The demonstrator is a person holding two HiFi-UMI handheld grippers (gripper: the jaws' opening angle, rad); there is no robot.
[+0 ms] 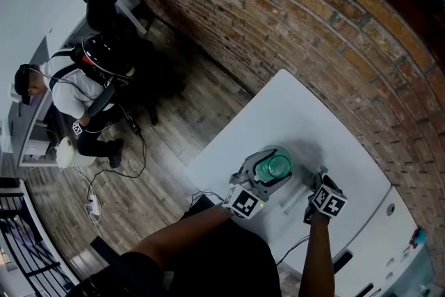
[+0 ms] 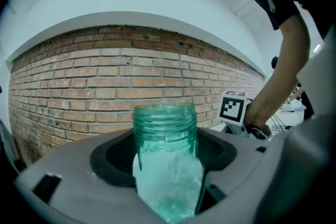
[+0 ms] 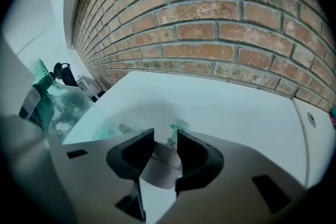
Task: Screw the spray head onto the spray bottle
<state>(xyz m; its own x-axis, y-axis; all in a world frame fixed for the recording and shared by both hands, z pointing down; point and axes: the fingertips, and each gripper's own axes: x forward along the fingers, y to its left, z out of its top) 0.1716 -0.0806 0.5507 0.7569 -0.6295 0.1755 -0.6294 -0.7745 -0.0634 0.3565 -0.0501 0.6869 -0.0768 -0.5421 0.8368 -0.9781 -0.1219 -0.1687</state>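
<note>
We look steeply down on a white worktop (image 1: 290, 113) that stands against a red brick wall (image 1: 292, 17). Both of our forearms reach in from the bottom edge, each holding a gripper with a marker cube.

The left hand-held gripper (image 1: 272, 170) is closed on the spray bottle (image 2: 167, 157), its jaws set wide and pressing against the bottle's sides. The bottle is clear green plastic. It stands upright in the grip, and its threaded neck sticks up above the jaws, open and uncapped. In the head view the bottle sits over the near middle of the worktop.

The right hand-held gripper (image 3: 165, 140) is just to the right of the bottle, tilted down towards the worktop. Its two dark jaws stand partly apart. The spray head (image 3: 167, 157) lies on the worktop in the gap between them, with a pale rounded part low between the pads and a small green piece showing just past the tips. We see no clear pressing contact, so the jaws straddle the spray head without gripping it. The spray head and the bottle are apart.

Far to the left, on a wooden floor (image 1: 163, 149), a person (image 1: 76, 90) sits at a desk.
</note>
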